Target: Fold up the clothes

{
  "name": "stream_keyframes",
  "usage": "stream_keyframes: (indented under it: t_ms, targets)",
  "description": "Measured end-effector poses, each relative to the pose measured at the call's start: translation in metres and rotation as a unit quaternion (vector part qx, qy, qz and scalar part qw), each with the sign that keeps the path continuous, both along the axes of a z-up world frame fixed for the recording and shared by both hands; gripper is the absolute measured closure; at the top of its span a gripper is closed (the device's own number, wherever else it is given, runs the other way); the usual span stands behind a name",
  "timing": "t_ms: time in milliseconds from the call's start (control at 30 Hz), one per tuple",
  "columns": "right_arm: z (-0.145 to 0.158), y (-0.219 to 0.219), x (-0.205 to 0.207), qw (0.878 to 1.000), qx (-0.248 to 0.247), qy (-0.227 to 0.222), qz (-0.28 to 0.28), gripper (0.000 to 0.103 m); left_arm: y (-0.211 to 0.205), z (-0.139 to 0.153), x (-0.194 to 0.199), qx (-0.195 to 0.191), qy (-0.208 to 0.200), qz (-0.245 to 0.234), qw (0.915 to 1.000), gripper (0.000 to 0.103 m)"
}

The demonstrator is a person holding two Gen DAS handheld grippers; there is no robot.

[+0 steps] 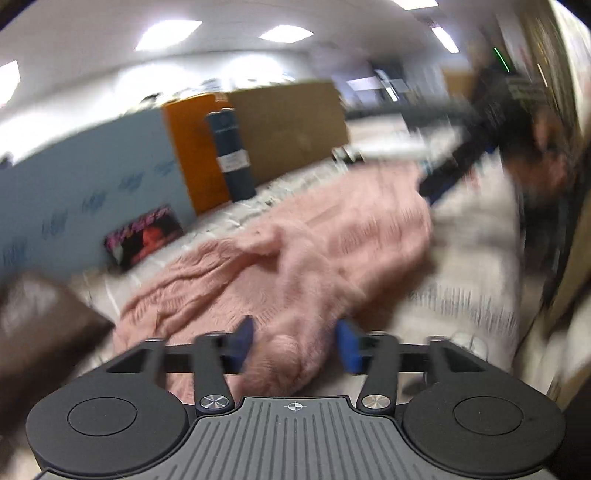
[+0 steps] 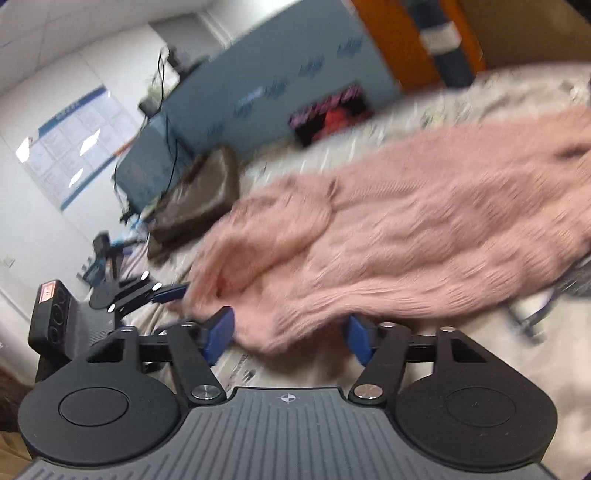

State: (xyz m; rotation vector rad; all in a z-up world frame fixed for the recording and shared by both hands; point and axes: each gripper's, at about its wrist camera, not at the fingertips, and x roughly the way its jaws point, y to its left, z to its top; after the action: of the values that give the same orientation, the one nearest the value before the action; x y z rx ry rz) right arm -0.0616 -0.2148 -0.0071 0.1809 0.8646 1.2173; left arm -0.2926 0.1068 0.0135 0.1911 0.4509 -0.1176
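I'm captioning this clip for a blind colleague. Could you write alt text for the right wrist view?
A pink knitted sweater lies spread on a pale patterned cloth, its near edge between the open blue fingers of the right gripper. The left gripper sits at the sweater's left end, a brown cushion behind it. The picture is blurred.

A fuzzy, cable-knit pink sweater (image 2: 424,229) lies on a printed cloth cover (image 1: 472,295); the gripper (image 2: 290,334) shows matt black plastic, ribbed grey rubber and shiny metal screws.

White ceiling panels (image 1: 168,35) glow overhead. A blue partition (image 2: 280,74) and an orange panel (image 1: 192,151) stand behind. A poster (image 2: 74,144) hangs on the white wall.
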Motion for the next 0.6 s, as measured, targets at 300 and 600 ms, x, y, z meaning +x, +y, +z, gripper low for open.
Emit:
stream_keyframes:
  t_ms: [300,600]
  targets:
    - [0.003,-0.083,0.075,0.958,0.004,-0.024,-0.285,0.03,0.031,0.025,0.024,-0.184,-0.087,0.087,0.9752,0.012]
    - [-0.029,-0.107,0.126,0.913,-0.036,0.008,-0.406,0.03,0.003,0.02,0.076,-0.198,-0.013,0.115,0.9734,0.014]
